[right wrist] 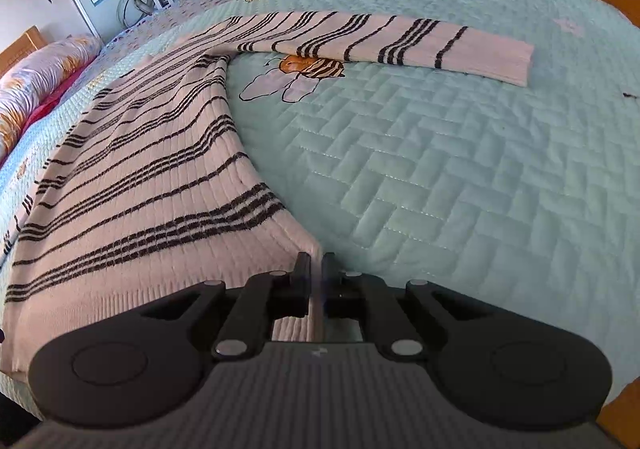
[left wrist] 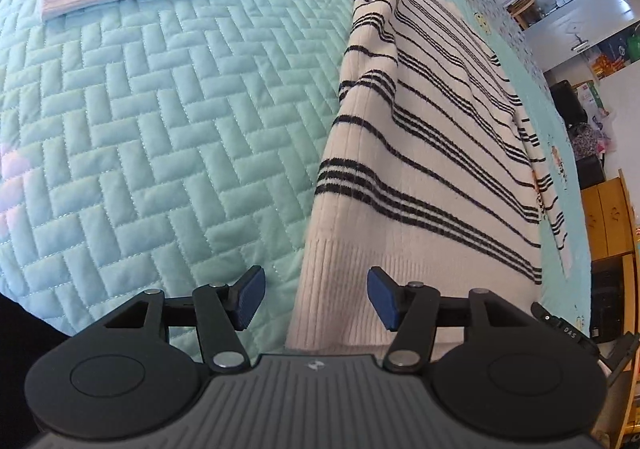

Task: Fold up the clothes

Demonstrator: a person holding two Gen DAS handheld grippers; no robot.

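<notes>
Meanwhile the right hand-held gripper (right wrist: 316,265) pinches the sweater (right wrist: 152,185) hem corner; the left hand-held gripper (left wrist: 316,295) hangs spread above it.

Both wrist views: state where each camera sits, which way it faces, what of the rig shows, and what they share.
Left wrist: sits on the left gripper, looking down across the sweater hem's left corner; jaws open, blue pads astride the edge.
Right wrist: sits on the right gripper, looking down over the hem's right corner; jaws shut on it.
Shared: the striped sweater, both sleeves spread, on the teal quilt.
</notes>
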